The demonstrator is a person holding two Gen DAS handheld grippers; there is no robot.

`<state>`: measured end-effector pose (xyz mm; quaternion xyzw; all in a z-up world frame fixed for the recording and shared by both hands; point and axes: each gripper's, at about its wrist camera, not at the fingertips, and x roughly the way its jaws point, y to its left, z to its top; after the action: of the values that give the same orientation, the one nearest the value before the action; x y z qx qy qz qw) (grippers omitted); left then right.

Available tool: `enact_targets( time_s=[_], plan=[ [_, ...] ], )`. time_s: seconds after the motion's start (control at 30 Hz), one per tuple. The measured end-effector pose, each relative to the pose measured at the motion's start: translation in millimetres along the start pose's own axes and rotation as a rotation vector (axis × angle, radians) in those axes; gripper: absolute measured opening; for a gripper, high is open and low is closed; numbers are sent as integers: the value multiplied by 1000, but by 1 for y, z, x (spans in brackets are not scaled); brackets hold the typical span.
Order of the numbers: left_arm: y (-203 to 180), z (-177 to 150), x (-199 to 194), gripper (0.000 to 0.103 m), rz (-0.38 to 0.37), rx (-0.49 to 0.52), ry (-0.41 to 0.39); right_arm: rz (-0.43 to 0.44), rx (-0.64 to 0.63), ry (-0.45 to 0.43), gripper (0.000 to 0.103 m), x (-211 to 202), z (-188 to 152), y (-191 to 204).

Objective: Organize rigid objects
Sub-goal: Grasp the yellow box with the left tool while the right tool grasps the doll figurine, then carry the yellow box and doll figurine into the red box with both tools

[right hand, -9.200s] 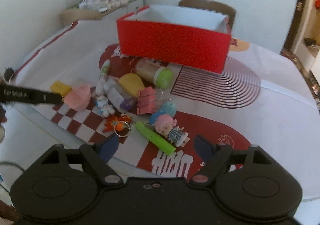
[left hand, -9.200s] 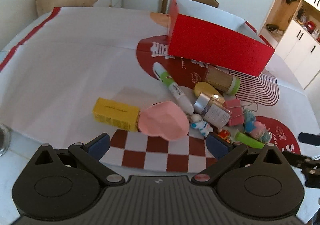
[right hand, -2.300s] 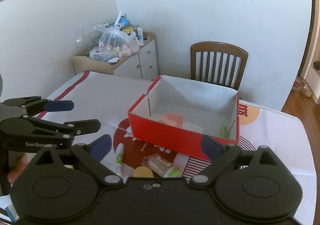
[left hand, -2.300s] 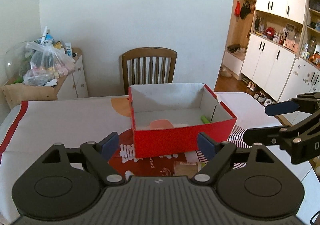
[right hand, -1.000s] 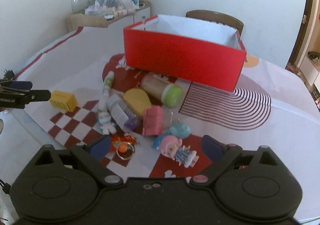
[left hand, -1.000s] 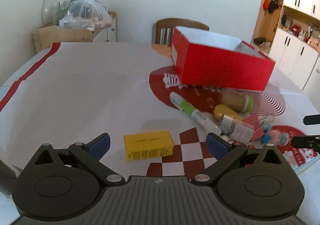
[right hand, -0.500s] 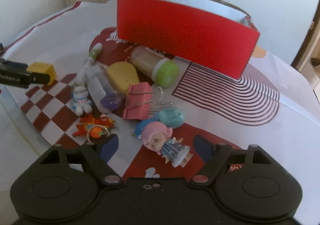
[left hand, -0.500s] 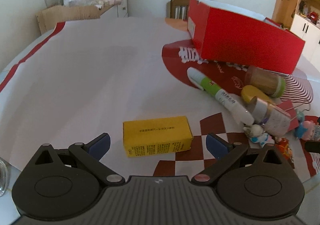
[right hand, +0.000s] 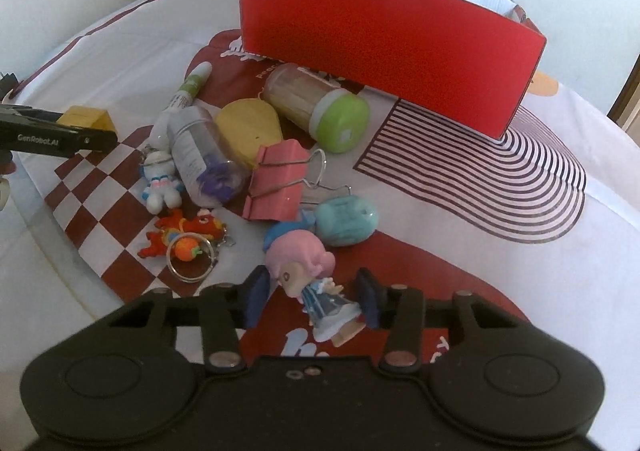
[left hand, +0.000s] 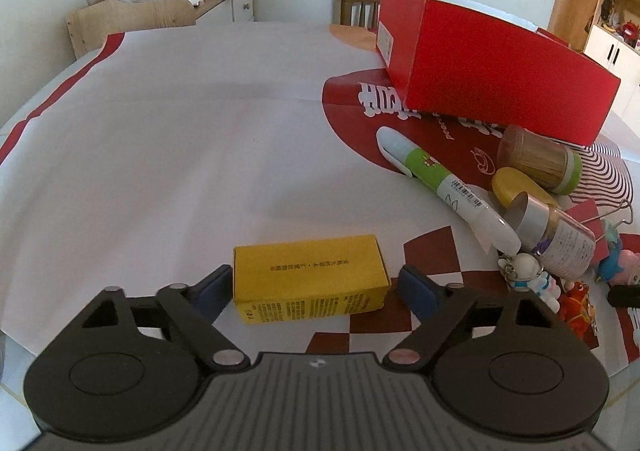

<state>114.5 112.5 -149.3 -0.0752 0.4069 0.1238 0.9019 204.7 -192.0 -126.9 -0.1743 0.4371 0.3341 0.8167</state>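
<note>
**Both grippers down over the clutter, each with one item between its fingers**

Left wrist view: the left gripper (left hand: 314, 287) sits low in the frame with the yellow box (left hand: 310, 278) lying lengthwise between its blue fingertips. Its jaws have just been narrowing; the left pad looks to touch the box end, while a thin gap shows at the right pad, so no firm grip is visible. Only this view shows the box's printed top face and the white-and-green marker (left hand: 444, 187) at full length, right of centre. The red box (left hand: 496, 71) stands in the upper right.

Right wrist view: the right gripper (right hand: 312, 301) has the pink-haired doll (right hand: 310, 279) lying between its fingertips at lower centre. Its jaws have just been closing to a narrow spread, but whether the pads press the doll cannot be told. This view alone shows clearly the pink binder clip (right hand: 278, 181), the teal toy (right hand: 346, 221) touching the doll's head, the orange keyring (right hand: 184, 241) at lower left and the green-capped toothpick jar (right hand: 316, 113) just below the red box. The yellow box appears here only as a corner at the left edge, behind the other gripper's finger.
</note>
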Motion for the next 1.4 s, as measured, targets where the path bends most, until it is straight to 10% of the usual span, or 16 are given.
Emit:
enact_targets(
  time_s=[0.13,0.8,1.4],
  plan=[
    [0,2,0,72,11,5,-4,-7,18,0,26,-3,-2,1],
    [-9,17,-71,70,-120,-3,-67,-38,153,-96,26,-83,10,25],
    [-59,108,-129,70,-227,106,-133,-73,197,-193,26,-142,94,2]
  ],
)
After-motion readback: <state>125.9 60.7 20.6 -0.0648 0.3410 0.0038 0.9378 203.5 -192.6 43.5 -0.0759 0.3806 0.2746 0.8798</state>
